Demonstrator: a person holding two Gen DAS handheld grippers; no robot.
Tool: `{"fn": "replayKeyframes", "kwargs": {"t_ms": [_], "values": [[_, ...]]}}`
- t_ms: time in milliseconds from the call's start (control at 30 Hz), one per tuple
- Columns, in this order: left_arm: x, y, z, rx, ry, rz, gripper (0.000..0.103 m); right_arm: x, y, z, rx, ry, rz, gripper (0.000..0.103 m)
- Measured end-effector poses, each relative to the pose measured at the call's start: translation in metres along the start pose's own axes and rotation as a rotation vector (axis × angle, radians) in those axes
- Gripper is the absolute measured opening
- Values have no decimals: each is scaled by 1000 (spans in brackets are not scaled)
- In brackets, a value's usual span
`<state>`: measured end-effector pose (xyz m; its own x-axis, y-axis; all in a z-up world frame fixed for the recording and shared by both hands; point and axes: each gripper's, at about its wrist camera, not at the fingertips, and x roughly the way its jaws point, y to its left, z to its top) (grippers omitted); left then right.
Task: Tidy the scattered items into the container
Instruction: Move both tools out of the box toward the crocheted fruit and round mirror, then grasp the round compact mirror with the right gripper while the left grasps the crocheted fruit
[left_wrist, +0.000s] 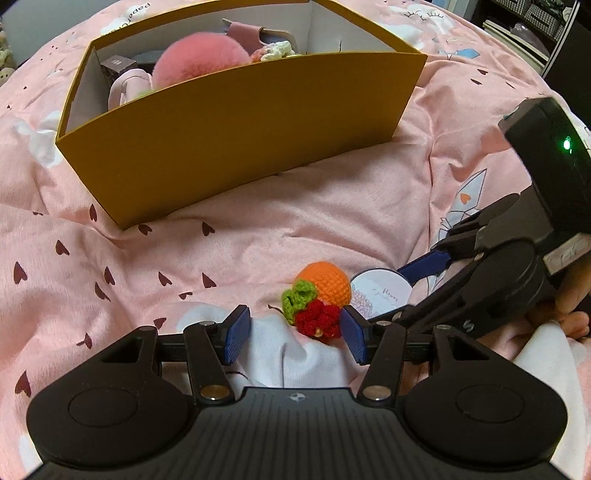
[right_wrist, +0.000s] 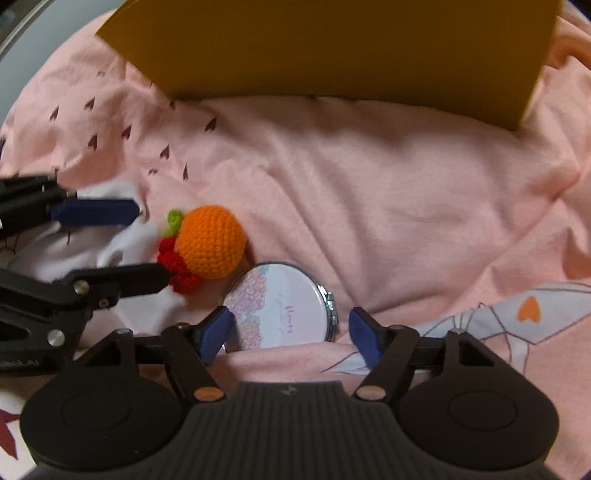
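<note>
Right under my left claw (left_wrist: 295, 334) sits the crochet fruit (left_wrist: 317, 301), orange ball with red berries and a green leaf, on the pink blanket (left_wrist: 258, 229); my blue pads stand apart, the right pad just touching the berries, the left one clear, nothing gripped. My right claw (right_wrist: 291, 334) is spread around the round mirror (right_wrist: 280, 306), jaws wide, one pad at its edge, the other apart. Mirror and fruit lie just beside each other. Beyond them stands the yellow box (left_wrist: 240, 129), already holding a pink pompom (left_wrist: 201, 55).

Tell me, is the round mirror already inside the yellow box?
No, the round mirror lies on the pink bedding, outside the yellow box.
</note>
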<state>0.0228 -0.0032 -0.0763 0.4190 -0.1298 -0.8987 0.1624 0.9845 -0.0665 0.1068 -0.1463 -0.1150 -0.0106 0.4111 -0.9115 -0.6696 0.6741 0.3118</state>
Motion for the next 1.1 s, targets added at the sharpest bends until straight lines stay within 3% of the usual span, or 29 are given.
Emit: {"fn": "replayKeyframes", "kwargs": {"t_ms": [367,533,700,833,1100], "values": [[-2,2,-2,-9,-12,-22,63,-33,0,-10,35,-81,52,29],[1,0,1,7,-4,-22,63,-47,8,-13,15,-114,133,24],[9,-1,7,23,2,-28,63,-42,13,-13,11,-108,126,18],[16,-1,11,36,15,-26,63,-58,9,-12,26,-151,113,15],[32,-4,21,43,35,-30,59,-77,5,-3,-7,-238,-47,15]]}}
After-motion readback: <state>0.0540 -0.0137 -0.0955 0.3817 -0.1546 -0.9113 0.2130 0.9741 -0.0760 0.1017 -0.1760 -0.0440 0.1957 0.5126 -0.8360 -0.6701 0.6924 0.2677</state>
